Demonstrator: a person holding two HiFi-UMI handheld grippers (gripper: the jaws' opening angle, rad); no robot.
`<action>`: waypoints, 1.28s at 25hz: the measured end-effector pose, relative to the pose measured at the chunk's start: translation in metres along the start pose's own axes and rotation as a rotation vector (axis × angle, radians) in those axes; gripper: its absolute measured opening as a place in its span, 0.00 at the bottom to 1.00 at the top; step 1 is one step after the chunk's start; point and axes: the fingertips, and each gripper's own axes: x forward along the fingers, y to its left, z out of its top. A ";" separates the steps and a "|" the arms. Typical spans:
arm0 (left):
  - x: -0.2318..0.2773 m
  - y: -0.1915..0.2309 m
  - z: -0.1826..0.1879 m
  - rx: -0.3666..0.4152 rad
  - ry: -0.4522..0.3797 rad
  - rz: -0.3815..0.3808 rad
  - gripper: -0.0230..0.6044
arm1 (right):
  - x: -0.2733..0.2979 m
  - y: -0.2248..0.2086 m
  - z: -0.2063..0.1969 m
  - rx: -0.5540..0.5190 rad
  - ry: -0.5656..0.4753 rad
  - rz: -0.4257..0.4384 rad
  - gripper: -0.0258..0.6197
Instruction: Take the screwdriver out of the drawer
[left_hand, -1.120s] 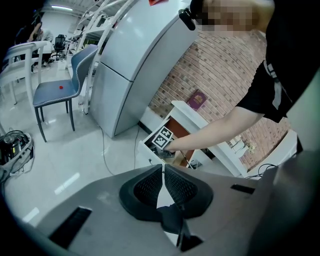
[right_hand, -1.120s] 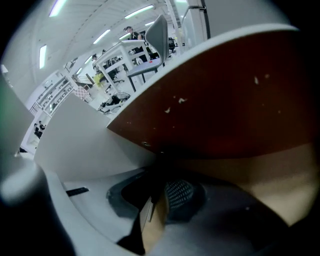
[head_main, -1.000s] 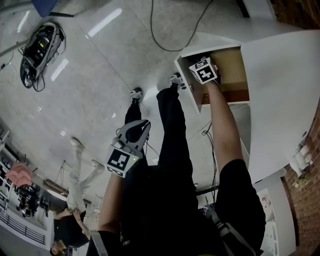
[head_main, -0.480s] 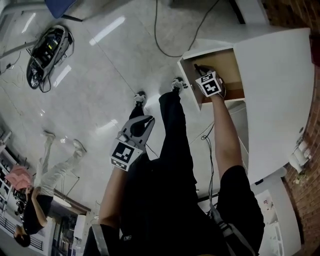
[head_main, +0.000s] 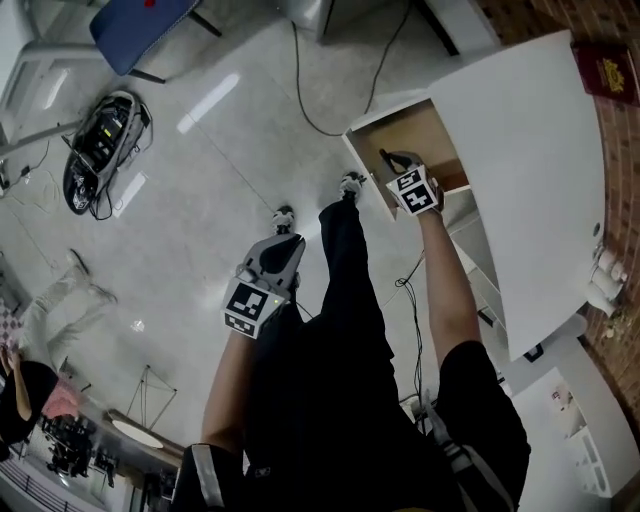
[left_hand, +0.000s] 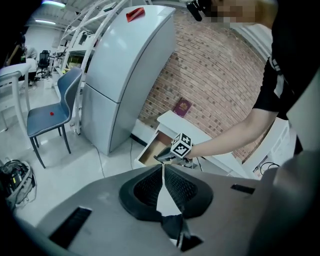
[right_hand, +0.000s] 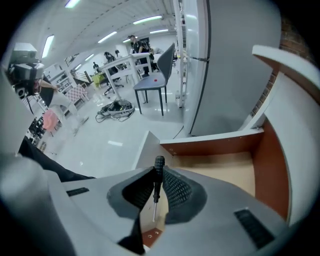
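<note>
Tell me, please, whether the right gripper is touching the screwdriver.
Touching. The right gripper view shows the right gripper with its jaws closed on the black handle of the screwdriver, whose metal shaft points down toward the open drawer.

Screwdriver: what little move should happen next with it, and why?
Probably lift it straight up, then draw it back toward the person. The right hand-held gripper is shut on the screwdriver, whose tip hangs above the open drawer's wooden floor. So the grip looks secure, but the tool is not yet clear of the drawer walls.
</note>
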 end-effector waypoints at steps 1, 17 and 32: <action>-0.002 -0.002 0.002 0.012 0.001 -0.003 0.07 | -0.008 0.003 0.002 -0.001 -0.013 -0.006 0.21; -0.044 -0.019 0.029 0.125 -0.013 -0.077 0.07 | -0.136 0.087 0.014 0.016 -0.137 -0.059 0.21; -0.078 -0.037 0.071 0.307 -0.027 -0.202 0.07 | -0.268 0.158 0.064 0.047 -0.385 -0.253 0.21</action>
